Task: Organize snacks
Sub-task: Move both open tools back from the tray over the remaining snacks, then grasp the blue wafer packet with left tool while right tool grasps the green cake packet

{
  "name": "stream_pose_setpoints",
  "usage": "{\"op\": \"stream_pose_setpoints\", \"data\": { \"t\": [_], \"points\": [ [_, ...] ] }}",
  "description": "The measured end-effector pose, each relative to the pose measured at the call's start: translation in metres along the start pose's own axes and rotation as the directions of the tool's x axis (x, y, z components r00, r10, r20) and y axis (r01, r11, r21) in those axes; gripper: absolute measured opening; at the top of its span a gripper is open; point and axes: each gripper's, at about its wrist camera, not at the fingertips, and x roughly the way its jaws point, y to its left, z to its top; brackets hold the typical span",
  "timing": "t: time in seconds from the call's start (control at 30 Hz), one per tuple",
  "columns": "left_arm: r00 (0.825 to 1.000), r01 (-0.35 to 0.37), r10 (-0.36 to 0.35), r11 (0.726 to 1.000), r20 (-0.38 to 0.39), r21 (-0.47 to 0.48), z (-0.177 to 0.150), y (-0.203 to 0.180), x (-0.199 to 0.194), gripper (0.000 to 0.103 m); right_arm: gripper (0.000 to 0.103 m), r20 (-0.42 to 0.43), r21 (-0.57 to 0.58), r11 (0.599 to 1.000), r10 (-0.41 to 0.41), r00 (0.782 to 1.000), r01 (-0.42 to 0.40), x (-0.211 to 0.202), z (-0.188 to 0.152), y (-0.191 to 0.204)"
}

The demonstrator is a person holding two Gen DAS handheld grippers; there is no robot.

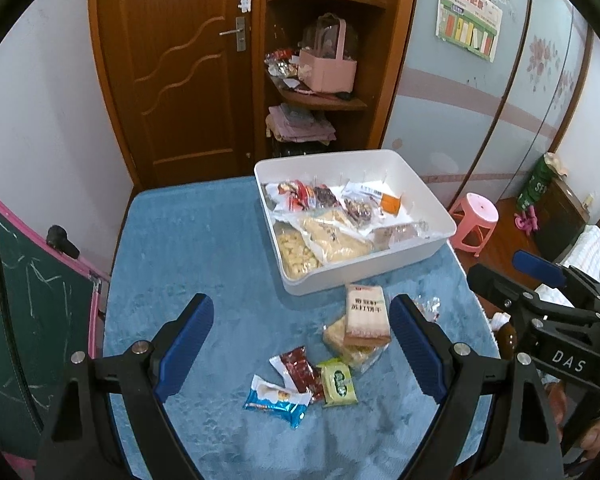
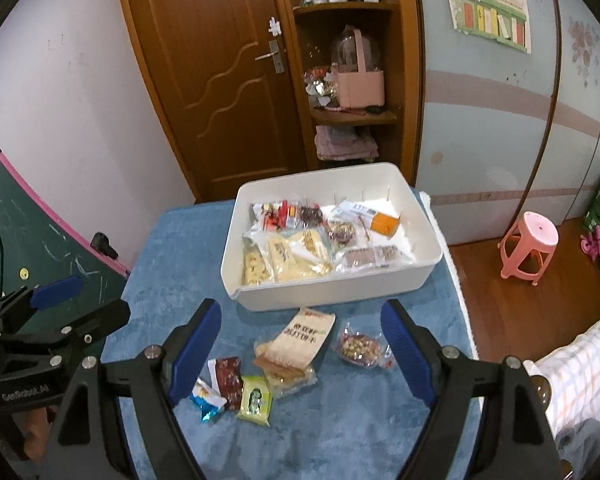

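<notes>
- Snacks left loose on the blue cloth [image 1: 204,264]: cracker pack [image 1: 367,313], green packet [image 1: 339,383], dark red packet [image 1: 300,372], blue-and-white packet [image 1: 277,400], clear nut packet [image 2: 360,347].
- White bin [image 2: 332,288], beyond them, already holds several bags.
- Left gripper [image 1: 302,354]: jaws spread wide, empty, hovering over the small packets.
- Right gripper [image 2: 300,354]: jaws spread wide, empty, bracketing the cracker pack and nut packet.
- Cracker pack's long axis points roughly toward the bin; it lies ahead of both grippers, seemingly nearer the right one.
</notes>
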Motion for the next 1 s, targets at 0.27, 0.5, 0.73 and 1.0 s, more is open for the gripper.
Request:
{"op": "stream_pose_setpoints", "data": {
  "t": [0.27, 0.5, 0.73, 1.0],
  "points": [
    [0.998, -0.018, 0.019, 1.000, -0.067, 0.016, -0.025, 0.000, 0.021, 0.089, 0.083, -0.072, 0.044, 0.999, 0.016, 0.997, -0.012, 0.012, -0.025, -0.017],
    [0.989, -0.032, 0.035, 0.999, -0.146, 0.025, -0.055, 0.005, 0.047, 0.089, 0.083, -0.159, 0.076, 0.997, 0.007, 0.987, 0.005, 0.030, -0.049, -0.032],
    [0.943, -0.032, -0.011, 0.992, -0.332, -0.125, -0.094, 0.029, 0.098, 0.089, 0.083, -0.252, 0.052, 0.999, 0.030, 0.967, -0.017, 0.063, -0.082, -0.018],
    [0.898, -0.139, -0.061, 0.901, -0.437, -0.411, -0.127, 0.071, 0.144, 0.089, 0.083, -0.361, 0.024, 0.996, 0.092, 0.928, -0.089, 0.115, -0.121, 0.018]
  ]
}}
